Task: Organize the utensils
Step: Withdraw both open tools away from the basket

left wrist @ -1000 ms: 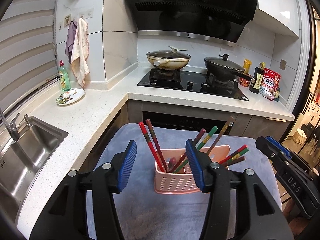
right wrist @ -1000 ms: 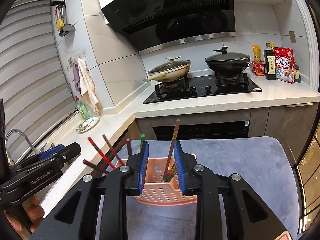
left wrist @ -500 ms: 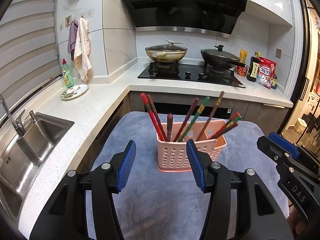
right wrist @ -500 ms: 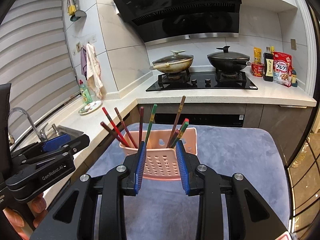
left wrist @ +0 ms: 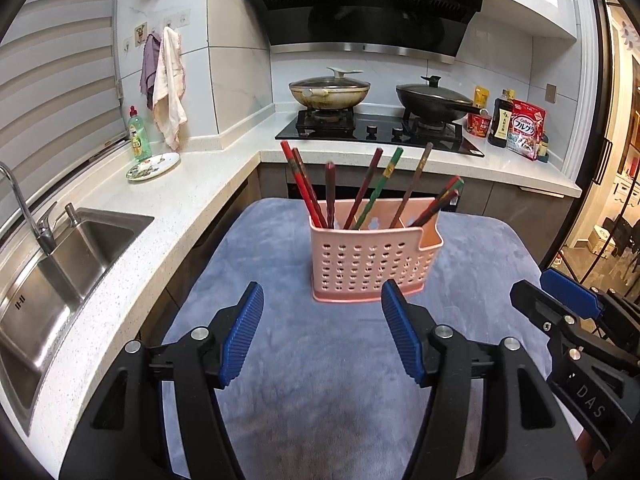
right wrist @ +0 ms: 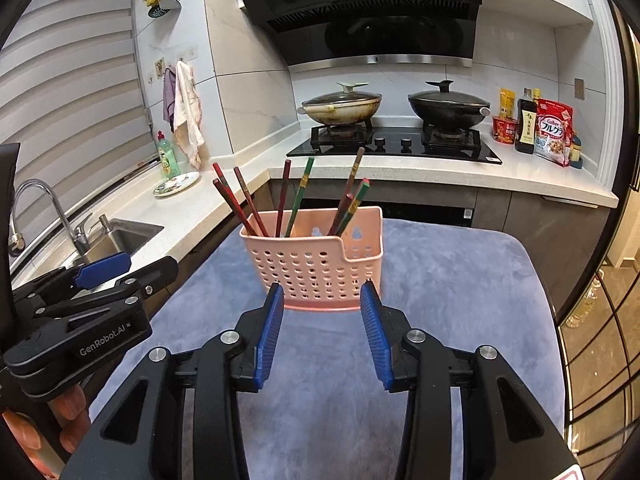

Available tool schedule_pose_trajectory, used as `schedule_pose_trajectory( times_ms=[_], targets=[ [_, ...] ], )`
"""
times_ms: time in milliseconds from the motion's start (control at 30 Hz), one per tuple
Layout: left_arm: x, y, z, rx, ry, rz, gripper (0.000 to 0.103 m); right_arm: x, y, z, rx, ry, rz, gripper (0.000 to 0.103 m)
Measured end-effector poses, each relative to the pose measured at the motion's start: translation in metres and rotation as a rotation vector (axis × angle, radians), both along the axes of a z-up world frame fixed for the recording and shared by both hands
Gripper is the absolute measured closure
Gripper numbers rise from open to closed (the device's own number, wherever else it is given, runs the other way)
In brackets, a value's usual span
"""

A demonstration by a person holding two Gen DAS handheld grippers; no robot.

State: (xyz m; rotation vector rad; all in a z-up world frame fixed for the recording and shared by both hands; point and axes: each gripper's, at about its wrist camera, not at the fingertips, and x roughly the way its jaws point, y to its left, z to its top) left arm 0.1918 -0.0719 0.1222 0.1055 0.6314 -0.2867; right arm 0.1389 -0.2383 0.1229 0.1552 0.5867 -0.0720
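Observation:
A pink perforated utensil basket [left wrist: 372,264] stands on a blue-grey mat [left wrist: 280,380], and shows in the right wrist view too [right wrist: 312,264]. Several red, brown and green chopsticks [left wrist: 360,196] stand upright and slanted in it, also visible from the right [right wrist: 288,200]. My left gripper [left wrist: 322,320] is open and empty, just short of the basket. My right gripper [right wrist: 322,320] is open and empty, its fingertips near the basket's base. Each gripper shows at the side of the other's view: the right [left wrist: 576,320] and the left [right wrist: 100,292].
A steel sink [left wrist: 60,272] with a tap is at the left. A white counter [left wrist: 192,192] holds a plate and a green soap bottle [left wrist: 138,134]. Two pans sit on the hob [left wrist: 376,128] behind. Bottles and a cereal bag [left wrist: 524,128] stand at the far right.
Both grippers have pulled back and away from the basket. The right gripper's jaws have opened wider. The chopsticks stay in the basket.

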Motion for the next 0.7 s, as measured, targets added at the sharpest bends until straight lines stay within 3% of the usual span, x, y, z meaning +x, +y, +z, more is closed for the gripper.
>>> schedule_pose_trajectory(
  times_ms=[100,367,567,700],
  targets=[
    [-0.005,0.001,-0.008,0.004,0.016,0.000,0.044,-0.006,-0.001,-0.007,0.003,0.015,-0.005,0.063],
    [-0.020,-0.001,-0.029,0.042,0.030,0.011,0.029,-0.019,-0.001,-0.028,-0.027,0.052,-0.027,0.062],
    [-0.023,0.004,-0.044,0.046,0.069,0.023,0.027,-0.026,-0.001,-0.040,-0.023,0.058,-0.033,0.047],
    [-0.025,0.005,-0.050,0.055,0.070,0.033,0.017,-0.029,0.001,-0.044,-0.036,0.064,-0.038,0.039]
  ],
)
